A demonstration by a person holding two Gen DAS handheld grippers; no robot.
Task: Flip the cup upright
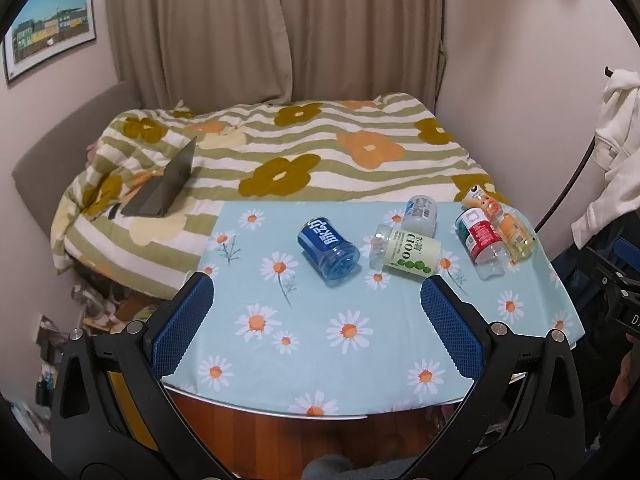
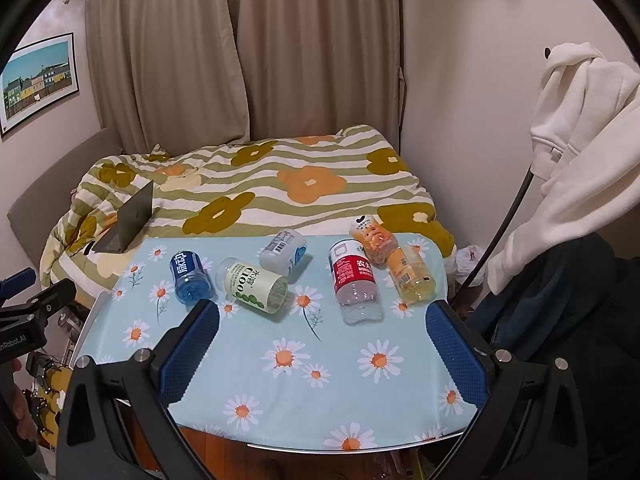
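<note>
Several cut-off bottle cups lie on their sides on a table with a blue daisy cloth (image 1: 320, 320) (image 2: 320, 360). A blue cup (image 1: 329, 249) (image 2: 191, 278) lies at the left. A pale green cup (image 1: 406, 258) (image 2: 252, 284) lies beside it, with a white-grey cup (image 1: 420, 214) (image 2: 285, 255) behind. A red-labelled cup (image 1: 482, 240) (image 2: 354, 284) and an orange cup (image 1: 506, 226) (image 2: 396, 268) lie at the right. My left gripper (image 1: 316, 300) is open and empty, short of the blue and green cups. My right gripper (image 2: 322, 328) is open and empty, short of the green and red cups.
Behind the table is a bed with a striped flower quilt (image 1: 300, 152) and an open laptop (image 1: 164, 184) on it. Curtains (image 1: 272, 32) hang behind. A white hoodie (image 2: 580, 128) hangs at the right. Clutter lies on the floor at the left (image 1: 100, 304).
</note>
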